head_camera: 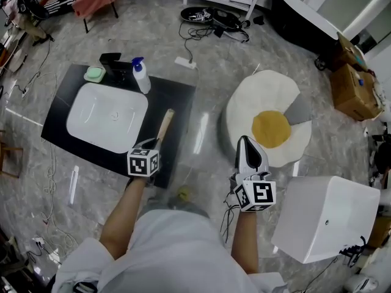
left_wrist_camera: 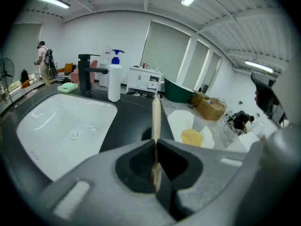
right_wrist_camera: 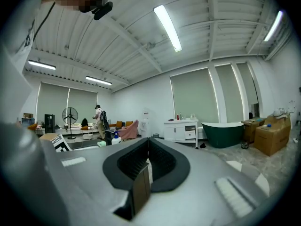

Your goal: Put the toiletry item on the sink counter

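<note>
While the left hand-held gripper point(head_camera: 159, 141), jaws pinched shut on the slim wooden toiletry item point(head_camera: 166, 122), hovered over the right edge of the desk point(head_camera: 176, 96) beside the basin point(head_camera: 107, 118), a careless release could have sent it rolling onto the floor point(head_camera: 211, 78). The right hand-held gripper point(head_camera: 244, 140) was closed, empty.

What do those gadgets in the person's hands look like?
The left gripper and right gripper are grey shells with black ridged pads, each bearing a cube of black-and-white markers. A dark cable hangs from the right gripper. The person wears a white top.
</note>
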Action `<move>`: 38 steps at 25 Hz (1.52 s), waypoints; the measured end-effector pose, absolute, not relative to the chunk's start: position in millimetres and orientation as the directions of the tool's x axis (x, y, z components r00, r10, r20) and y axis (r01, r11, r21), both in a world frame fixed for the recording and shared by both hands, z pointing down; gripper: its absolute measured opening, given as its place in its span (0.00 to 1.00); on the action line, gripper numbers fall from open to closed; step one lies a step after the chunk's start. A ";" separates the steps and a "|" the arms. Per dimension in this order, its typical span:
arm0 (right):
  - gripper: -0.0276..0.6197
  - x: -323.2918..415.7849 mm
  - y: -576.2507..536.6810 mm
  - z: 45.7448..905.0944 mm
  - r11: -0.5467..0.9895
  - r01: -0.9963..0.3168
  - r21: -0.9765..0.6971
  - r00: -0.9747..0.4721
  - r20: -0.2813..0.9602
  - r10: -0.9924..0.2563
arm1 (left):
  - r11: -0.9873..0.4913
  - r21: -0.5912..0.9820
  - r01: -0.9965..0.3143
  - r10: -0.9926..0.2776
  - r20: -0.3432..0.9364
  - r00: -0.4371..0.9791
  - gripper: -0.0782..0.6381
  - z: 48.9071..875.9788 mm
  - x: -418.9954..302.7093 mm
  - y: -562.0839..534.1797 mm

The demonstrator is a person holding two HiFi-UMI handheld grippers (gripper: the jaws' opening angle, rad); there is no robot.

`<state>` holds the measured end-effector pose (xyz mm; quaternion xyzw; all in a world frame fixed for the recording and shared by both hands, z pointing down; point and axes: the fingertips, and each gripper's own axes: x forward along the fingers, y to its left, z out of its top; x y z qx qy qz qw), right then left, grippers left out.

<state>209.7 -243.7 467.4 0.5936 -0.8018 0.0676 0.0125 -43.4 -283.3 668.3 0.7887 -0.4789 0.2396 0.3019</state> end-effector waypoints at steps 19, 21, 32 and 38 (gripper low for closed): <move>0.05 224.6 -244.4 479.3 0.267 -0.960 -0.088 -0.277 0.133 -0.952 | -0.337 0.267 -0.903 -0.563 0.711 0.421 0.13 696.9 -39.5 -282.3; 0.05 225.0 -242.7 478.1 0.266 -0.960 -0.087 -0.276 0.134 -0.952 | -0.338 0.265 -0.903 -0.562 0.713 0.419 0.13 697.1 -39.8 -280.1; 0.05 217.7 -234.6 468.5 0.275 -0.958 -0.079 -0.283 0.122 -0.951 | -0.342 0.253 -0.905 -0.589 0.692 0.417 0.21 684.8 -49.2 -276.4; 0.05 210.6 -230.4 467.0 0.276 -0.958 -0.079 -0.283 0.115 -0.952 | -0.338 0.250 -0.907 -0.606 0.680 0.413 0.23 677.9 -62.4 -273.6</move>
